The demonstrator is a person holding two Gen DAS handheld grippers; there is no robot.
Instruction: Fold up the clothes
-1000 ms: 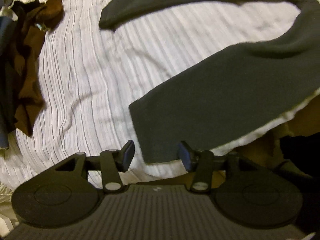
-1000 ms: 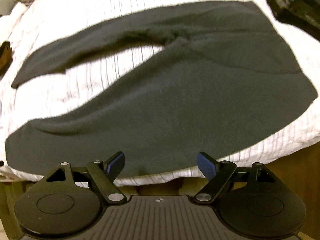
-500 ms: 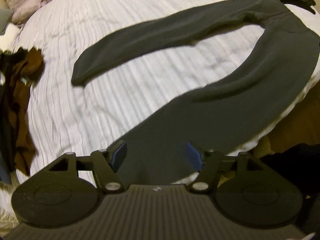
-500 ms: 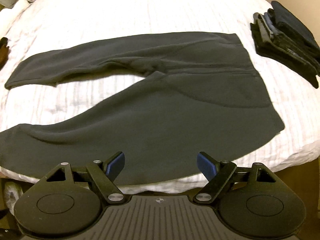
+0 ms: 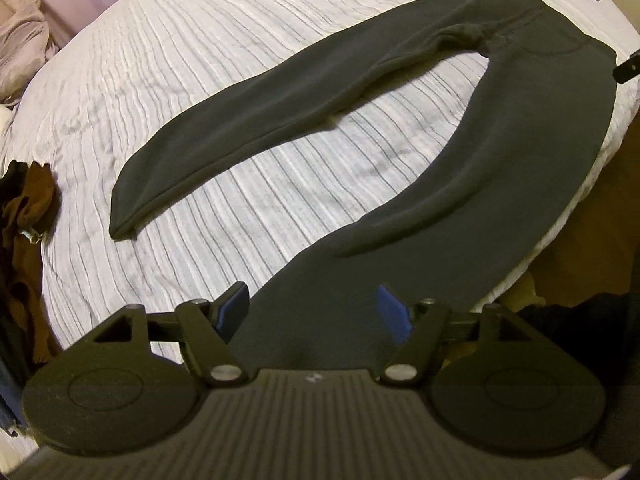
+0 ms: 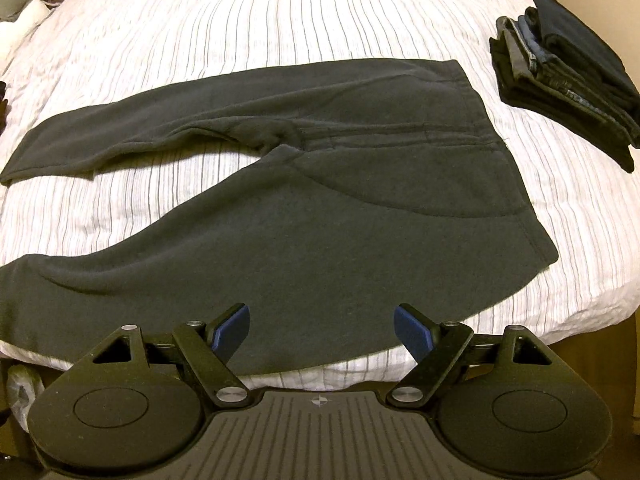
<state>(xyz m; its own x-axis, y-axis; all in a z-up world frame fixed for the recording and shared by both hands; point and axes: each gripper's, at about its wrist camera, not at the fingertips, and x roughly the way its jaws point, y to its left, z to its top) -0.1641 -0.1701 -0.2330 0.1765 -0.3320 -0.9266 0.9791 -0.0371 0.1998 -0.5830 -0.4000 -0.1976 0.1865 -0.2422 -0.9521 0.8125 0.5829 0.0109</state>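
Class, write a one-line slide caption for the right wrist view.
Dark sweatpants spread flat on a striped bed, folded clothes stacked beside them.

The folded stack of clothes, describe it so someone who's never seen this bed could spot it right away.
Start from the white striped bedspread and the dark sweatpants spread flat across it. Past the waistband end, near the bed's far right edge, sits the folded stack. Unlike the loose brown heap on the opposite side, it is neatly layered, with dark, grey and blue edges showing.
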